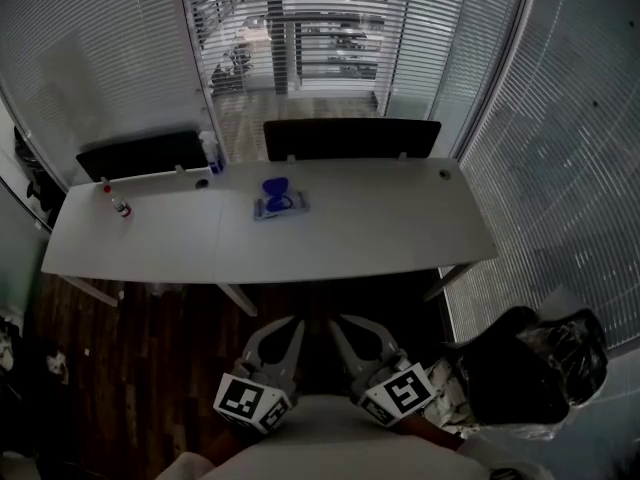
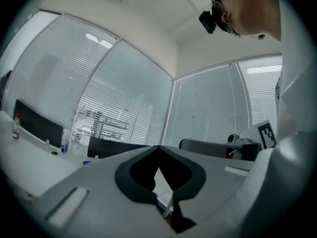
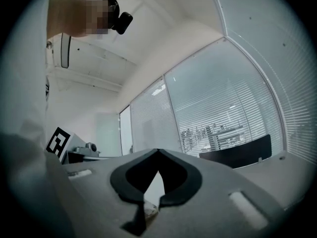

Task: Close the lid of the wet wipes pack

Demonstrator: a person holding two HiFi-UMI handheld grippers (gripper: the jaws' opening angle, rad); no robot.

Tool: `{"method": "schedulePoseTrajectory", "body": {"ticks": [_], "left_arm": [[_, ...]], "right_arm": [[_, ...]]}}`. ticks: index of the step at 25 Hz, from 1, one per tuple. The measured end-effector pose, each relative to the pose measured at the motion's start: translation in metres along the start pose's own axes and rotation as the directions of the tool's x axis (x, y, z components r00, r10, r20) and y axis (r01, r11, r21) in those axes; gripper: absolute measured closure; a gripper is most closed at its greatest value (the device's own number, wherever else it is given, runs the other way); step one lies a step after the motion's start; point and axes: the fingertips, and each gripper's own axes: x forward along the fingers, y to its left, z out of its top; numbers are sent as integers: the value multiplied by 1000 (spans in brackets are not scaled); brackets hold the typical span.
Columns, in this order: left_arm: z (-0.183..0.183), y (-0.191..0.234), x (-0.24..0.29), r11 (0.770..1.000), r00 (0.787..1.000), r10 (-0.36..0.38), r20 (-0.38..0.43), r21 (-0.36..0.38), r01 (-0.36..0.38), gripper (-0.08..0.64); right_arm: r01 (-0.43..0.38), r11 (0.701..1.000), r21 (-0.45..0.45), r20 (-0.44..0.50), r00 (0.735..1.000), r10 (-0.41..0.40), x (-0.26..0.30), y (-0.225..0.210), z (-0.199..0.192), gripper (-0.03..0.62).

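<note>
both tools hang low by the person's body, well apart from the pack; the left tool and the right tool each have their jaws together at the tips, with nothing between them. the wet wipes pack lies flat near the middle of the white bench, its blue lid standing up open. further left stand a spray bottle and a small red-capped bottle, and a black chair sits behind the bench
</note>
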Motion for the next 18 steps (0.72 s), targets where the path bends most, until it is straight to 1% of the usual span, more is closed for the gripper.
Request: {"method": "schedulePoseTrajectory", "body": {"ticks": [9, 15, 18], "left_arm": [[-18, -35, 26, 1000, 1000, -13, -25, -8, 13, 557], [-25, -43, 35, 1000, 999, -13, -38, -11, 12, 557], [-27, -40, 39, 1000, 999, -5, -33, -6, 5, 557]], "right_arm": [[9, 1000, 21, 0, 1000, -9, -32, -28, -3, 592], [19, 999, 33, -3, 1000, -19, -40, -41, -5, 592], [14, 999, 36, -5, 1000, -14, -37, -46, -7, 592]]}}
